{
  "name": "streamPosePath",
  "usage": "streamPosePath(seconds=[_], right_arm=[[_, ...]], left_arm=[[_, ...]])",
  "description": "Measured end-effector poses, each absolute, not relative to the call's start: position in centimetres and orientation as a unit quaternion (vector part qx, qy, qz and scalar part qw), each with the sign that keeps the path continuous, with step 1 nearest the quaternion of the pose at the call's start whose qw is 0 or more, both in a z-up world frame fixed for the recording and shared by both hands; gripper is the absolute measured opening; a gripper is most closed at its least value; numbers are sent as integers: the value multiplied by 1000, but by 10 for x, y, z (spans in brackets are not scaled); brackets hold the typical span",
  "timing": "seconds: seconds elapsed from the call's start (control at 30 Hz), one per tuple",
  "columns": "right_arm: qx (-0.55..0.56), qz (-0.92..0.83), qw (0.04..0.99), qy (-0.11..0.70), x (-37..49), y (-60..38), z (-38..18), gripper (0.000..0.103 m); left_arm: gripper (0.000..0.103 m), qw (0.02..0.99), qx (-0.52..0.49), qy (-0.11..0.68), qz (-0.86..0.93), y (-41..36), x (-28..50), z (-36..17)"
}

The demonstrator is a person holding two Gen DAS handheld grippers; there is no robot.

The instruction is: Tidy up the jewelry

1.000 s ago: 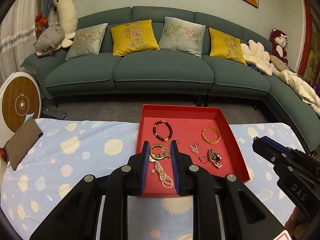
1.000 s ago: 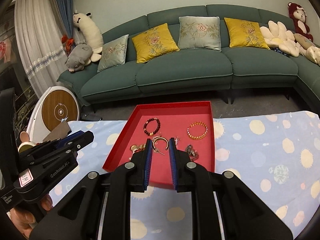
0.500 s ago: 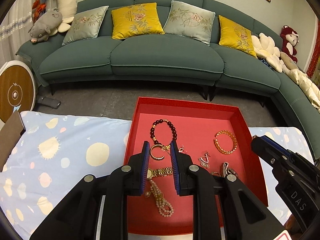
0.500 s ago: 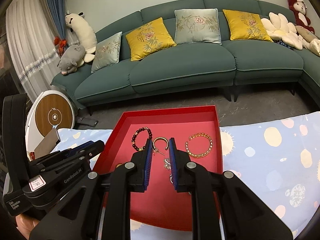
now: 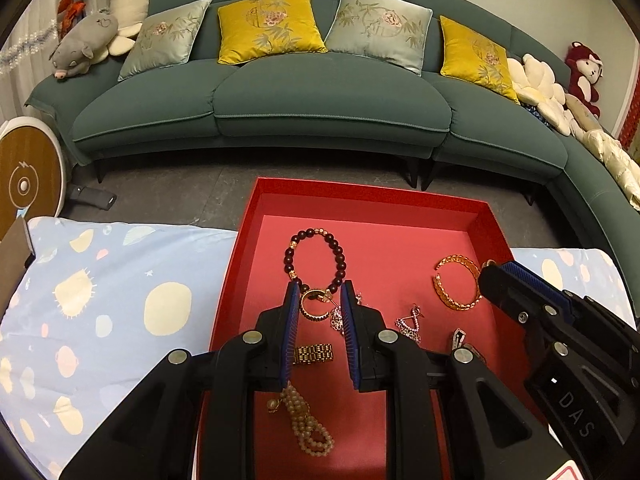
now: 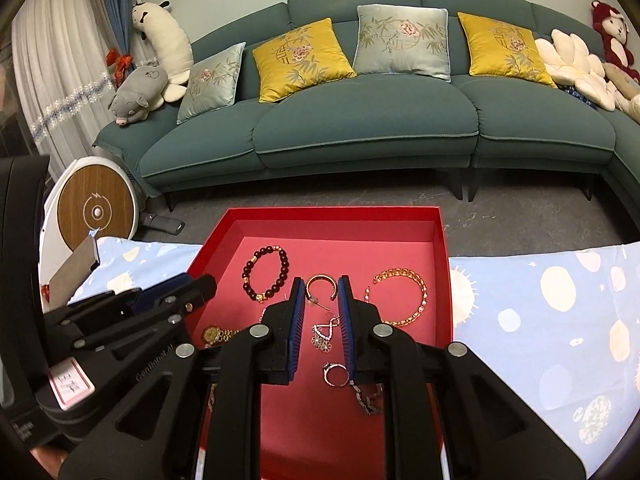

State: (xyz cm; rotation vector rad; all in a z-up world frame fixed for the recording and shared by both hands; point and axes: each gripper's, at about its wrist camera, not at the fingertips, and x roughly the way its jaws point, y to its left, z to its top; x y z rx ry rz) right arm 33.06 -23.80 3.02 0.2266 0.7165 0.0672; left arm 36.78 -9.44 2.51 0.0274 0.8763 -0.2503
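Spotted blue cloth (image 5: 120,280) seen under red tray (image 5: 236,280), teal sofa (image 5: 328,100) behind. Jewelry laid loose in tray: dark bead bracelet (image 5: 338,254) at 12 o'clock, gold bangle (image 5: 448,300) at 3, pearl strand (image 5: 304,424) at 6. Left gripper (image 5: 319,298) held part open over small gold hoop (image 5: 310,307), nothing gripped. Right gripper (image 6: 320,292) likewise part open, empty, above silver earring (image 6: 324,334).

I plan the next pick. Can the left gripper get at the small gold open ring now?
Probably yes. The left gripper is open, the small gold open ring lies between its fingertips, though the dark bead bracelet touches it.
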Motion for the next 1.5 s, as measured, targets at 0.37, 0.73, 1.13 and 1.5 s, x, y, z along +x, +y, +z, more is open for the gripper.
streamPosePath(seconds=[0.37, 0.73, 1.13, 1.5], right_arm=[[120, 22, 929, 350, 346, -238, 16, 17], [132, 26, 939, 317, 341, -239, 41, 22], [85, -4, 952, 296, 287, -229, 101, 30], [116, -38, 941, 317, 212, -235, 140, 49]], left_arm=[[19, 892, -24, 435, -118, -83, 386, 13], [47, 907, -26, 404, -111, -81, 375, 37], [47, 918, 29, 382, -104, -79, 324, 89], [58, 922, 56, 372, -92, -67, 246, 129]])
